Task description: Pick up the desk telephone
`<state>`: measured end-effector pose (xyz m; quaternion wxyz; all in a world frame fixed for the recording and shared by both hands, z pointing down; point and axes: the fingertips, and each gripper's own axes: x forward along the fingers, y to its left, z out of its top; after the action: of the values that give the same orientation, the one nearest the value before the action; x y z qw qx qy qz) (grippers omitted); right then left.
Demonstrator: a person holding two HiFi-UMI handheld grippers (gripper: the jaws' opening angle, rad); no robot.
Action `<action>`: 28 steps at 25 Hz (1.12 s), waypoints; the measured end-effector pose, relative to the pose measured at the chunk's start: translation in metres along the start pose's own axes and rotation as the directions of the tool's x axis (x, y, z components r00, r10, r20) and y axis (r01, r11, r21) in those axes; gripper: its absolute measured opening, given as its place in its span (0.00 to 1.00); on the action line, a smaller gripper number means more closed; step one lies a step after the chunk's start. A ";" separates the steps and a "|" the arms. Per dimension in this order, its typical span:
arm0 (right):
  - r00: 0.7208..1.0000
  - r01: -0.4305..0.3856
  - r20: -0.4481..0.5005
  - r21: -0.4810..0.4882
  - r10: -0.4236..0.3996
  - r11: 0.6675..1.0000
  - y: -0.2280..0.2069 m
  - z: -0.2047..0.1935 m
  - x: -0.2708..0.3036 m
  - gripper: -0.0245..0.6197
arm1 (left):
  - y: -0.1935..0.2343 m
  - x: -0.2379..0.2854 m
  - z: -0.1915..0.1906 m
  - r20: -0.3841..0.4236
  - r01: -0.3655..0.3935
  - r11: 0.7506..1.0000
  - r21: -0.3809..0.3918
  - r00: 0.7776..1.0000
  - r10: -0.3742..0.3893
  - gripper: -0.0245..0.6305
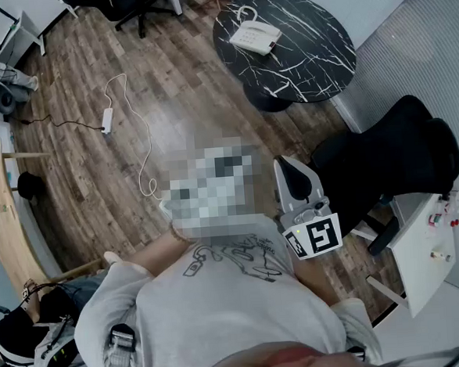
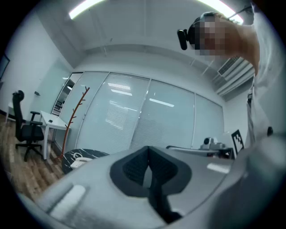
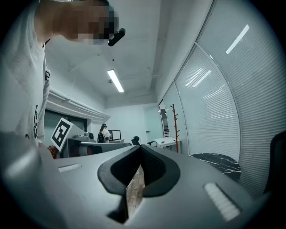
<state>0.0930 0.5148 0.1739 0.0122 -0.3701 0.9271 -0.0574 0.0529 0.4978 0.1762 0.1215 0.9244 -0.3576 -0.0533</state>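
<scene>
Desk telephone (image 1: 255,37) lies on black round table (image 1: 314,51), seemingly near its edge.

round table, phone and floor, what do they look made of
Table top: black with white veins and a slight sheen, so polished marble or a marble-look surface. Phone: white, smooth shell, probably plastic. Floor: brown grained planks with a glossy patch, wood or laminate.

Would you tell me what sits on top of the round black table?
Only the white desk telephone, its cord curled beside it; the rest of the table is bare. Anything beneath the telephone is covered.
</scene>
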 end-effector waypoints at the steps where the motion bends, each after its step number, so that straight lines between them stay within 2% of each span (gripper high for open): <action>1: 1.000 0.000 -0.001 0.001 0.000 1.000 -0.006 -0.003 0.002 0.05 | 0.002 0.005 -0.003 0.004 -0.009 1.000 0.002 1.000 0.009 0.04; 5: 1.000 -0.011 -0.001 0.017 0.011 1.000 -0.022 -0.005 0.008 0.05 | 0.008 0.020 -0.005 0.012 -0.039 0.999 0.002 0.999 0.039 0.04; 8: 0.999 -0.032 -0.005 -0.009 0.032 0.999 -0.026 -0.001 0.017 0.05 | 0.017 0.025 -0.001 0.018 -0.056 0.998 0.005 0.998 0.056 0.04; 17: 0.999 -0.044 0.002 0.016 0.044 0.999 -0.059 -0.005 0.062 0.05 | 0.078 0.050 -0.005 0.017 -0.103 0.994 -0.027 0.994 0.104 0.04; 23: 1.000 -0.022 -0.021 0.008 0.023 1.000 -0.100 -0.012 0.126 0.05 | 0.144 0.085 0.002 0.028 -0.086 0.995 -0.043 0.996 0.087 0.04; 28: 0.999 -0.026 -0.037 -0.002 0.026 1.000 -0.140 -0.013 0.205 0.05 | 0.221 0.122 0.015 0.020 -0.076 0.996 -0.040 0.997 0.077 0.04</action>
<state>0.0392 0.2740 0.2071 -0.0047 -0.3568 0.9320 -0.0628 -0.0032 0.2543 0.2185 0.1376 0.9069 -0.3928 -0.0656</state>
